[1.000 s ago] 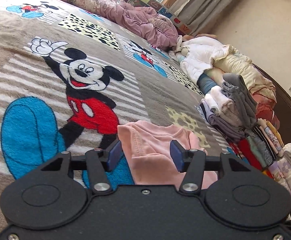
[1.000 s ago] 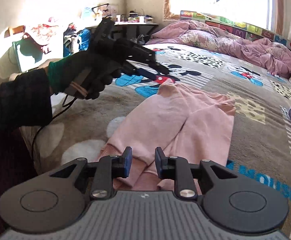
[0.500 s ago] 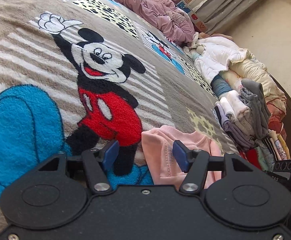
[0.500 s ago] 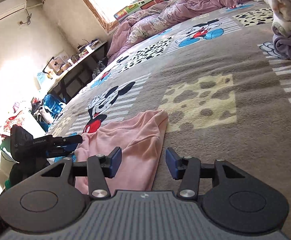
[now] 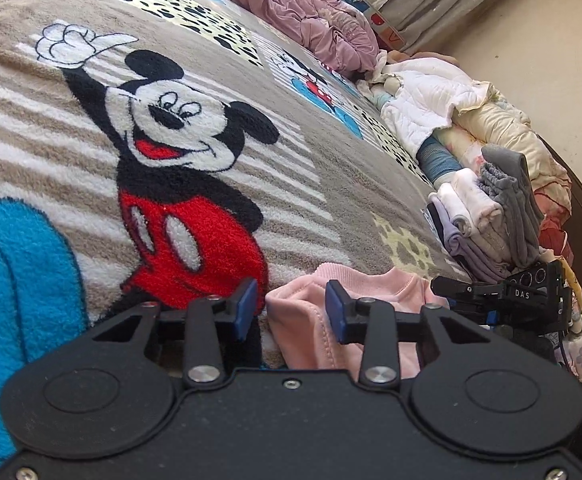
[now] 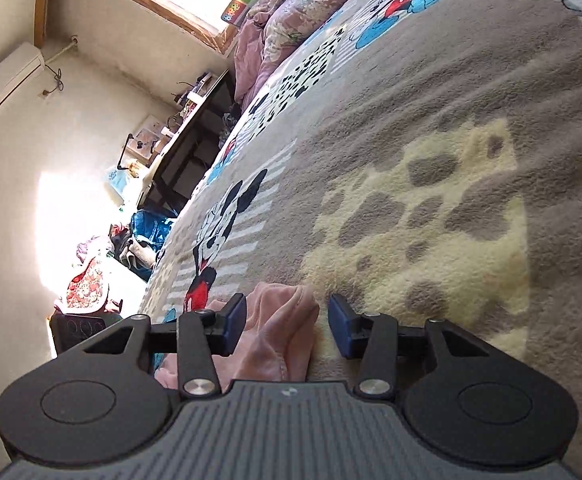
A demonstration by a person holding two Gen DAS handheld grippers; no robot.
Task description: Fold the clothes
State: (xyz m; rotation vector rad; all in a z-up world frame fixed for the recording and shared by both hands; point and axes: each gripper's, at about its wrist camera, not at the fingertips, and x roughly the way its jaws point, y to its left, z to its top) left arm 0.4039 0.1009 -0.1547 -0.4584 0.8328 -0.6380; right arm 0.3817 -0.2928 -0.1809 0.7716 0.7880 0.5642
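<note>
Both grippers have dropped low onto the soft pink velvety garment (image 5: 311, 320), left gripper (image 5: 291, 312) and right gripper (image 6: 287, 320) fingers open astride its corners, poised to pinch for a fold.

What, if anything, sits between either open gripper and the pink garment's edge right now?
Nothing visible. The pink garment already bunches between the open fingers of the left gripper, and its other corner lies between those of the right gripper. Only the blanket lies underneath.
</note>
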